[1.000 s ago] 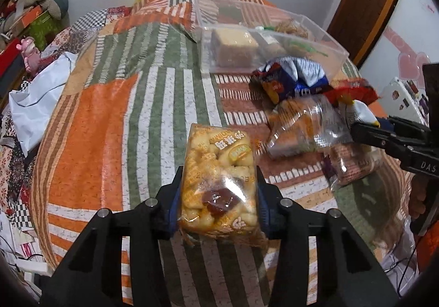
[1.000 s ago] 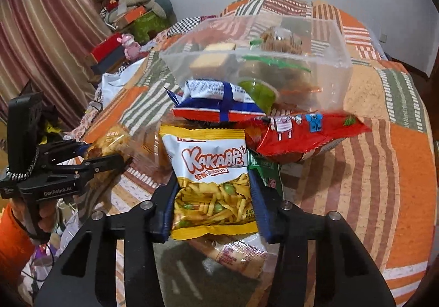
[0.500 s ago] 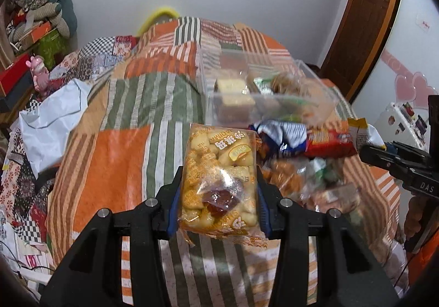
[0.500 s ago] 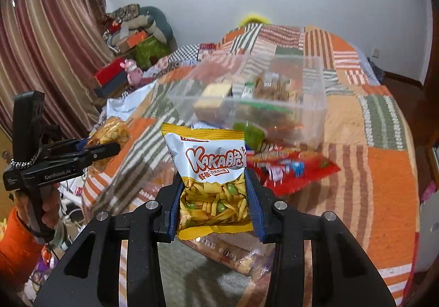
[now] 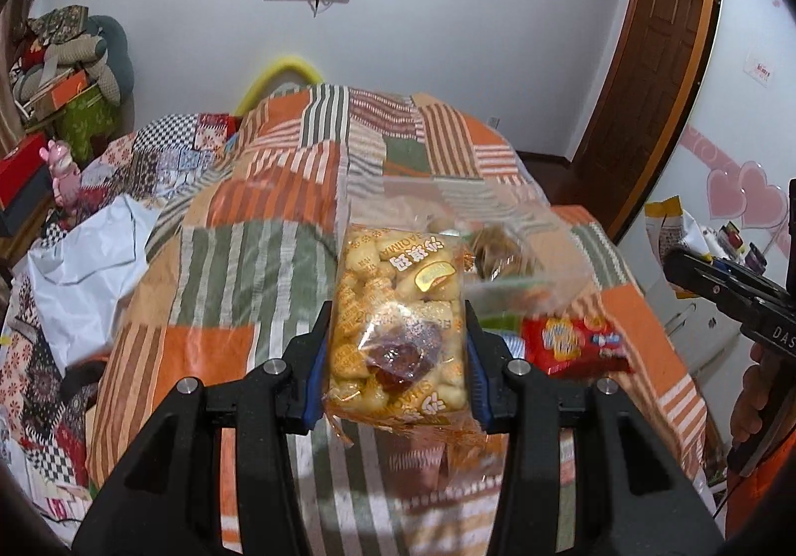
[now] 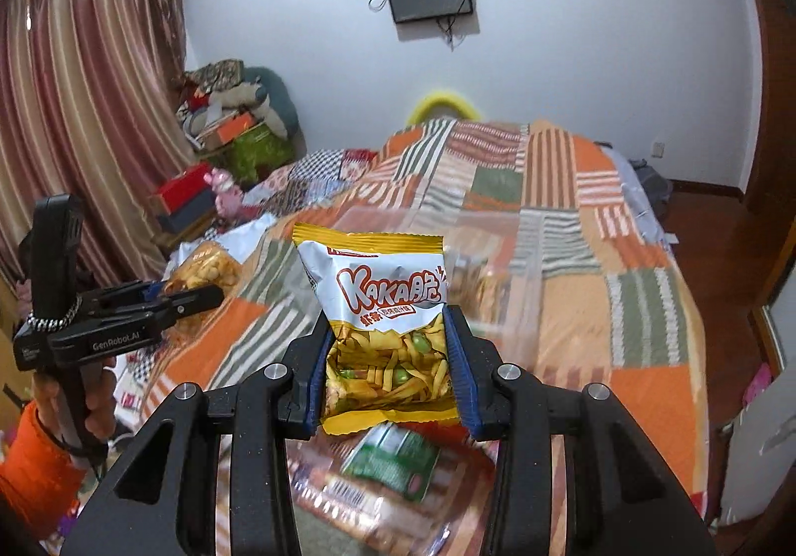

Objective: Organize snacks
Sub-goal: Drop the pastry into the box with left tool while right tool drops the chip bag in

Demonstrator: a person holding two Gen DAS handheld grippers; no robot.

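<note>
My left gripper (image 5: 395,357) is shut on a clear orange Shaqima snack bag (image 5: 398,307) and holds it up above the bed. It also shows in the right wrist view (image 6: 199,287). My right gripper (image 6: 388,367) is shut on a yellow-and-white Kaka snack bag (image 6: 383,307), also lifted. A clear plastic box (image 5: 497,232) with snacks inside sits on the bed behind both bags; it is blurred in the right wrist view (image 6: 497,277). A red snack bag (image 5: 572,342) lies in front of the box. More packets (image 6: 393,461) lie under my right gripper.
The patchwork quilt (image 5: 239,257) covers the bed. A white plastic bag (image 5: 84,267) lies at its left edge. Boxes and cushions (image 6: 224,118) are piled by the curtain. A wooden door (image 5: 646,83) stands at the right. The person's hand (image 6: 94,387) holds the left gripper.
Both grippers have risen and tilted up with their bags; the bed and box now sit lower and farther off, and the wall and screens have come into view.
</note>
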